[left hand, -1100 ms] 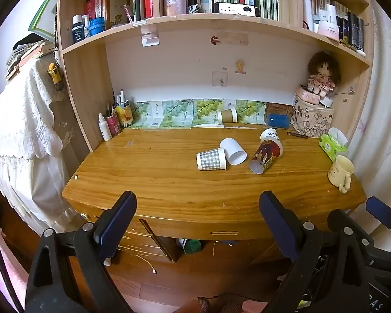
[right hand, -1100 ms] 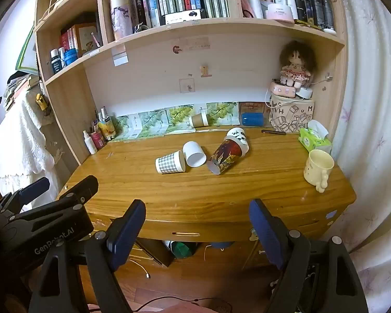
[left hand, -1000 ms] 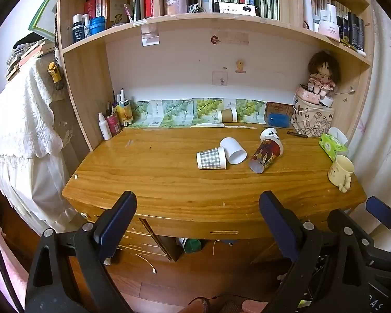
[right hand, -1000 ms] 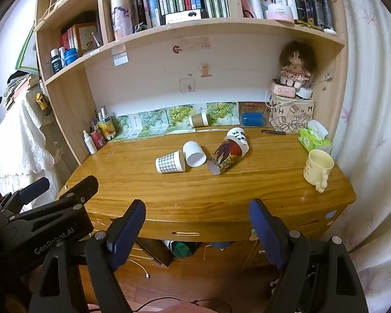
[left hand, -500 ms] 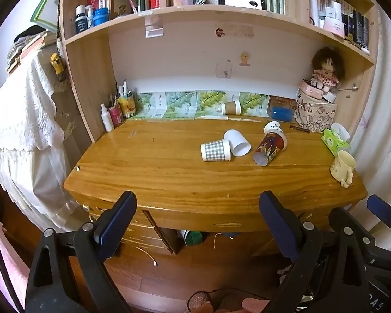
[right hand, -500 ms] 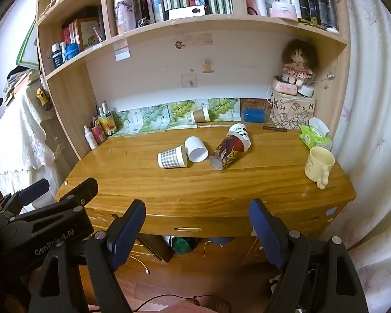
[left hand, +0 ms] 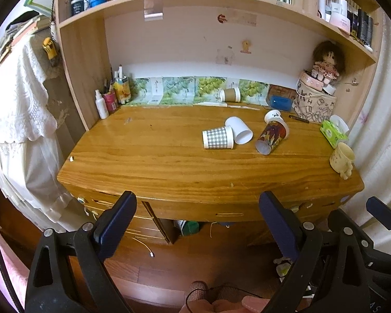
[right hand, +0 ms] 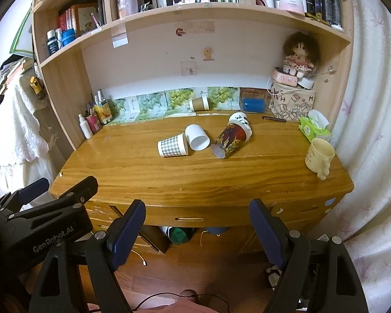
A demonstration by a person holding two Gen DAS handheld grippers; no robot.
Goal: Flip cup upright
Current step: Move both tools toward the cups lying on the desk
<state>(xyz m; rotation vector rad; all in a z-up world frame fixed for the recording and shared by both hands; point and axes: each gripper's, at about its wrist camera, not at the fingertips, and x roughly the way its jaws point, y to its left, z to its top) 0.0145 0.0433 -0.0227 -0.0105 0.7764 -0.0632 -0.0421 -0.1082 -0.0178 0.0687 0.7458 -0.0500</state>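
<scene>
Several paper cups lie on their sides on the wooden desk (left hand: 148,161). A checked cup (left hand: 217,137) (right hand: 172,145), a plain white cup (left hand: 238,130) (right hand: 196,137) and a tall printed cup (left hand: 272,135) (right hand: 230,138) lie mid-desk. A white cup with black marks (left hand: 273,116) (right hand: 239,118) lies behind the printed one. A brown cup (left hand: 230,94) (right hand: 199,103) lies at the back. My left gripper (left hand: 196,224) and right gripper (right hand: 196,224) are open and empty, in front of the desk's front edge and below it.
A cream mug (left hand: 342,158) (right hand: 319,156) stands upright at the desk's right edge beside a green tissue box (left hand: 333,131). Bottles and pens (left hand: 112,97) stand at the back left. A patterned bag with a doll (right hand: 292,104) stands at the back right. A shelf of books hangs overhead.
Both grippers have risen and moved slightly toward the desk; the desk top now sits lower in both views. The cups have not moved.
</scene>
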